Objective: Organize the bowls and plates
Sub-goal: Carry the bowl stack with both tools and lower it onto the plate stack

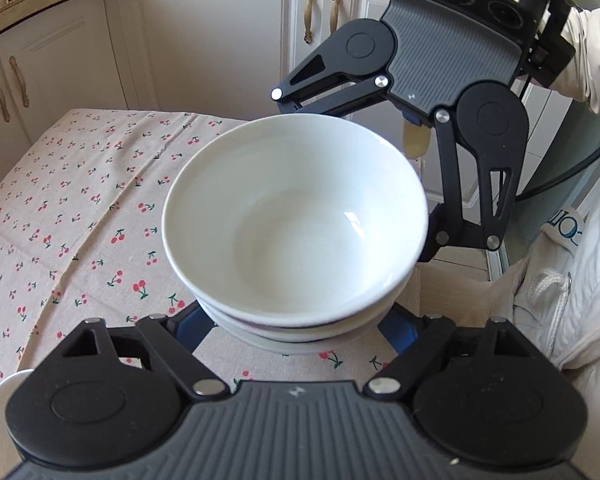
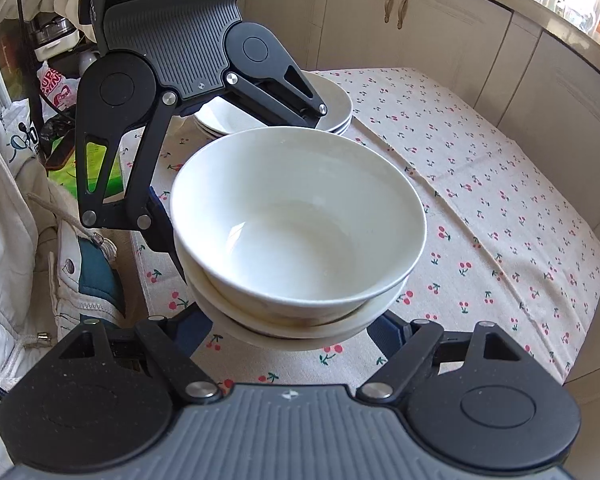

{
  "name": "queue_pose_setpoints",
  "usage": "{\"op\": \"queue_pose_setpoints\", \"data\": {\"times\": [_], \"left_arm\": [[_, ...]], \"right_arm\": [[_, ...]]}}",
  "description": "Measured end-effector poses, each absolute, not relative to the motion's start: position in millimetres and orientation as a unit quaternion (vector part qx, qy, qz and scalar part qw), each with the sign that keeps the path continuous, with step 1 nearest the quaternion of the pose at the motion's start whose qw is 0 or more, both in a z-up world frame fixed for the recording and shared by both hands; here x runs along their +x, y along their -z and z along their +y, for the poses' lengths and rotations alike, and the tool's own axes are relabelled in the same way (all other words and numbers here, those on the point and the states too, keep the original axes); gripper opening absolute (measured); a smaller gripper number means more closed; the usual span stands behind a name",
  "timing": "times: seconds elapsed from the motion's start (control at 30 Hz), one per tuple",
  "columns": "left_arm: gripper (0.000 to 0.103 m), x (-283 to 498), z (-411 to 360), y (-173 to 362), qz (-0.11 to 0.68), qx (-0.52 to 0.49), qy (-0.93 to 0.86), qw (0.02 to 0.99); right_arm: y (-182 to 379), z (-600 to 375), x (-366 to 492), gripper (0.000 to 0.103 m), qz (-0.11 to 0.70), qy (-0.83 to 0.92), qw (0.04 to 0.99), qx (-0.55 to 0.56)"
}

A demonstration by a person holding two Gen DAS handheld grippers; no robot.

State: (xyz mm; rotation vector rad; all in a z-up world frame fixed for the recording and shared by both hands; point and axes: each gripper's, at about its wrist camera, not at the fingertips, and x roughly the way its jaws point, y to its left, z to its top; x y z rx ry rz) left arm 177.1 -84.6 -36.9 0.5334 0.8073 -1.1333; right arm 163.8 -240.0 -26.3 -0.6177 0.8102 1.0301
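Note:
A stack of white bowls (image 1: 296, 232) sits between both grippers above the cherry-print tablecloth (image 1: 80, 220); it also shows in the right wrist view (image 2: 296, 232). My left gripper (image 1: 296, 332) is spread wide with a blue-padded finger on each side of the lower bowls. My right gripper (image 2: 292, 332) holds the stack the same way from the opposite side. Each gripper appears in the other's view, across the stack. A stack of white plates (image 2: 336, 108) lies on the table behind the left gripper.
Cream kitchen cabinets (image 1: 220, 40) stand beyond the table. Bags and clutter (image 2: 56, 92) lie past the table edge beside my white jacket (image 1: 572, 300). A white plate rim (image 1: 4, 392) shows at the lower left of the left wrist view.

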Motion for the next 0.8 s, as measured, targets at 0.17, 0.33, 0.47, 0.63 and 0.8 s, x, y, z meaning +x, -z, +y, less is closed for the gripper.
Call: {"op": "queue_pose_setpoints", "data": {"times": [0.17, 0.33, 0.47, 0.63, 0.8], "left_arm": [[0.087, 170.6, -60.2, 25.4, 0.362, 0.239, 0.495, 0.753], [0.087, 166.3, -26.7, 15.9, 0.358, 0.234, 0.466, 0.775], [0.087, 167.5, 0.3, 11.8, 0.355, 0.230, 0.441, 0.791], [0.087, 171.1, 33.9, 9.6, 0.359, 0.225, 0.410, 0.808], [0.087, 176.3, 60.1, 10.8, 0.362, 0.215, 0.388, 0.820]], "right_arm": [[15.4, -217.4, 163.8, 0.087, 0.355, -0.485, 0.742, -0.297], [7.1, -185.6, 170.9, 0.087, 0.336, -0.503, 0.731, -0.315], [2.5, -154.6, 178.5, 0.087, 0.319, -0.518, 0.720, -0.334], [0.7, -113.8, 190.2, 0.087, 0.302, -0.537, 0.704, -0.353], [2.4, -82.7, 203.9, 0.087, 0.291, -0.553, 0.690, -0.365]]}}
